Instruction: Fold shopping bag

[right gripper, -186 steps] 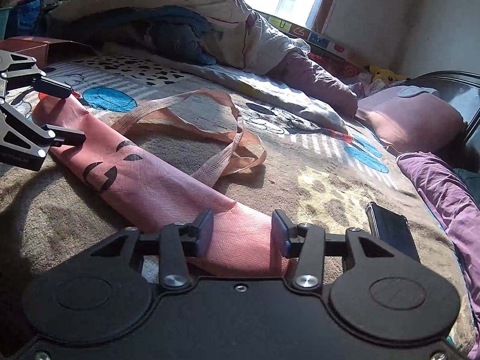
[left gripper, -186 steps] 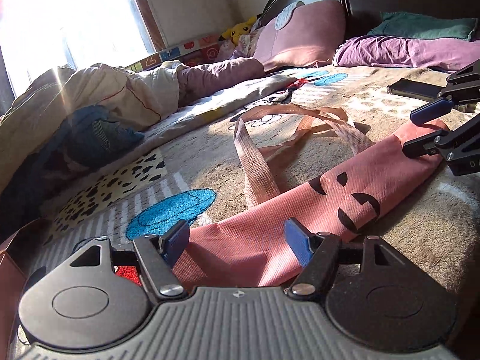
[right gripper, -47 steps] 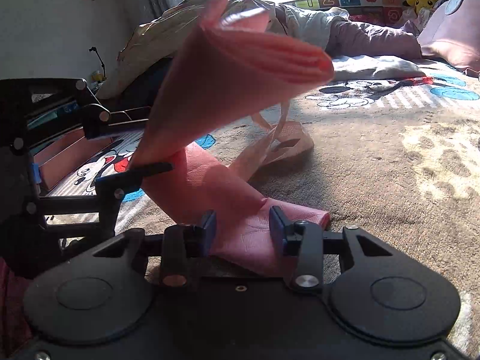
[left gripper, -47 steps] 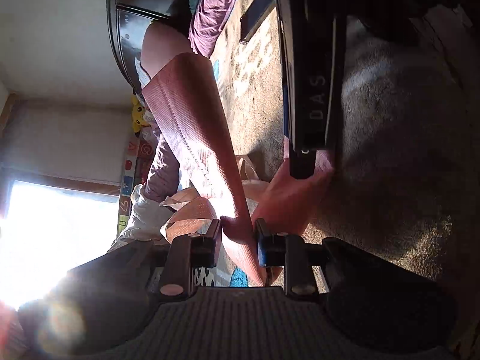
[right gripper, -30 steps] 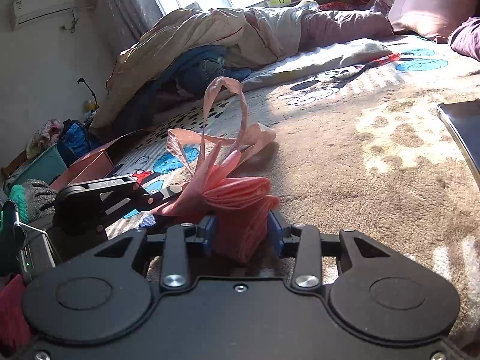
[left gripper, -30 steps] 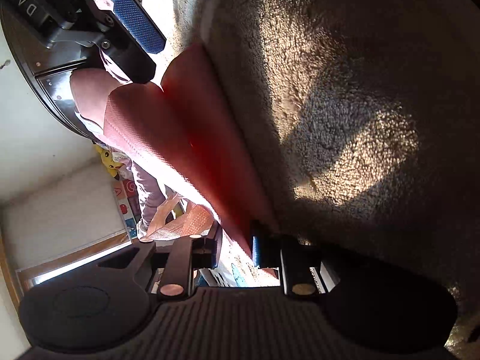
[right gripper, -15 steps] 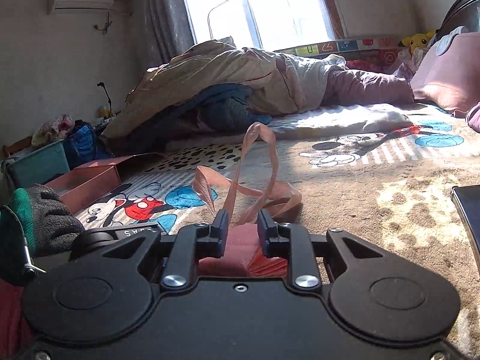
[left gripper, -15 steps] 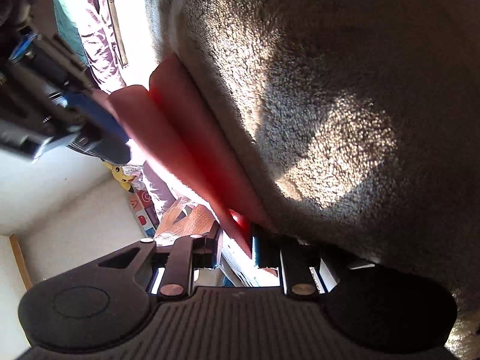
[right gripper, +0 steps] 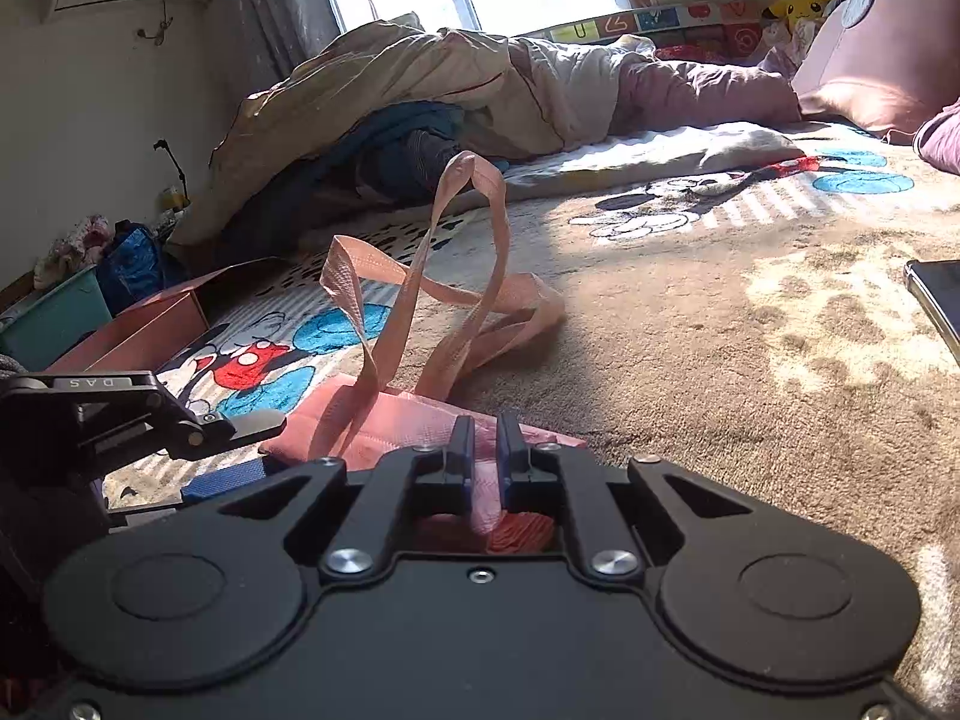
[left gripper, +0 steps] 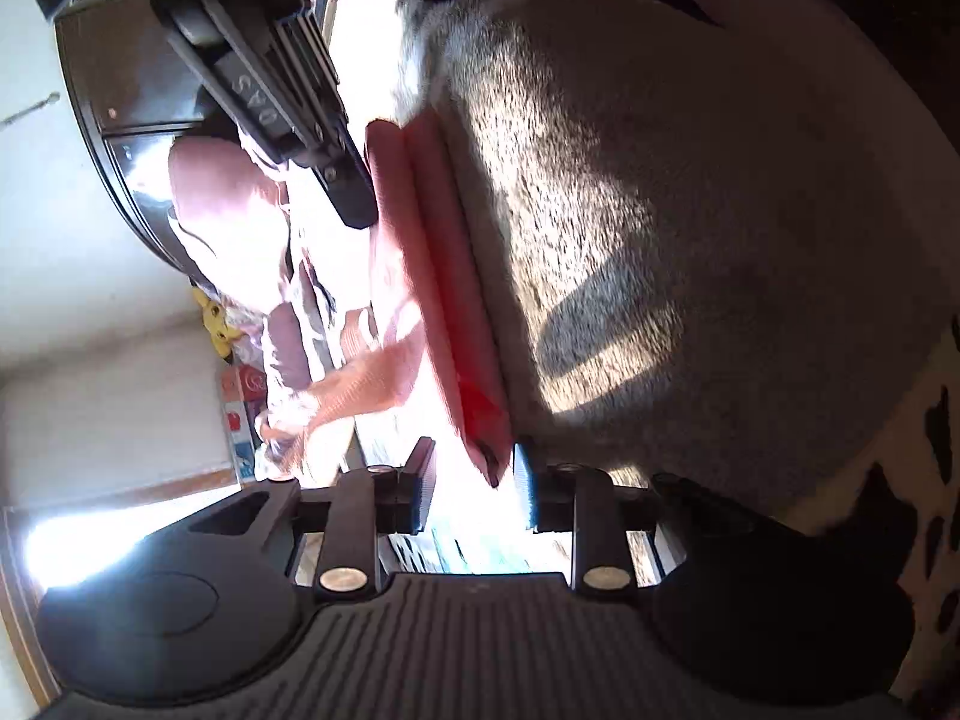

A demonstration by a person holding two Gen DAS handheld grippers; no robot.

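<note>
The pink shopping bag lies folded over on itself on the brown blanket, its handles looping up behind it. My right gripper is shut on the near edge of the folded bag. In the left wrist view, which is rolled sideways, the bag shows as two stacked pink layers. My left gripper is open, and the bag's end sits between its blue pads without being pinched. The right gripper shows at the bag's far end. The left gripper shows at the left in the right wrist view.
A heap of quilts and clothes lies at the back of the bed. A pink pillow is at the right. A dark flat phone lies on the blanket at the right edge. An open cardboard box sits at the left.
My left gripper has opened and let go of the bag's end, which it was pinching before. My right gripper has closed tighter on the folded bag.
</note>
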